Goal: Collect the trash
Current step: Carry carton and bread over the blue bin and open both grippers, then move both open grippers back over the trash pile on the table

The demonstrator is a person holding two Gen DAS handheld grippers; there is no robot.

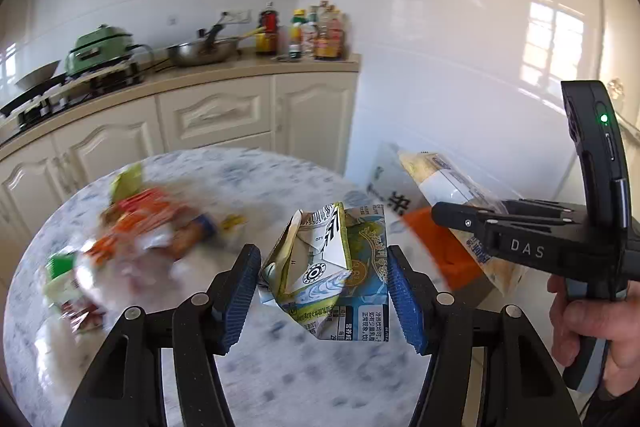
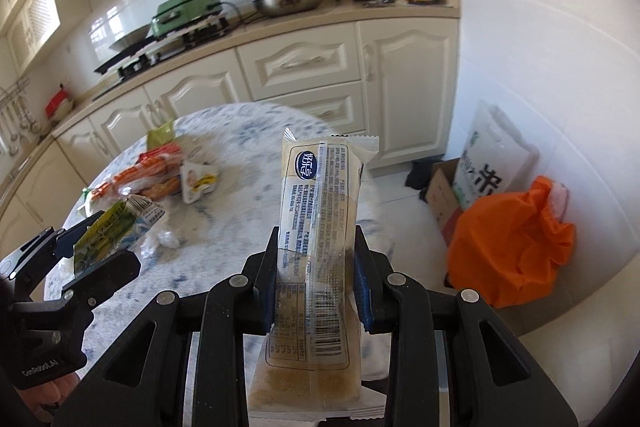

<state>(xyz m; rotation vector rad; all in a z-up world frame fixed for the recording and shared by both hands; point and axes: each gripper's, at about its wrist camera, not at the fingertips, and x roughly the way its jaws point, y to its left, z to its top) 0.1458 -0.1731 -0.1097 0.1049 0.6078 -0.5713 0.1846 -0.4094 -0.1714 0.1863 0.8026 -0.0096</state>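
Above the round marbled table (image 1: pixel 280 387), your left gripper (image 1: pixel 322 279) is clamped on a crushed milk carton (image 1: pixel 332 267), the blue pads (image 1: pixel 240 291) pressing its two sides and the carton lifted clear of the tabletop. Your right gripper (image 2: pixel 316 291) is closed on a long clear snack wrapper (image 2: pixel 320 227), which stands up between the jaws with its crimped end on top and crumbs gathered at the bottom.

From the left wrist view you see the right gripper from the side, your hand (image 1: pixel 588 323) on its handle and a green light on its body; the leftover wrappers (image 1: pixel 132 239) on the table are smeared by blur. From the right wrist view those wrappers (image 2: pixel 160 179) read more clearly: orange, green and white packets lying together on the far left part of the table, well apart from both grippers. Only this view shows the whole orange bag (image 2: pixel 516 247) on the floor to the right, beside a cardboard box (image 2: pixel 440 199) and a white sack (image 2: pixel 492 163) against the wall. The left view catches just a strip of orange behind the wrapper.
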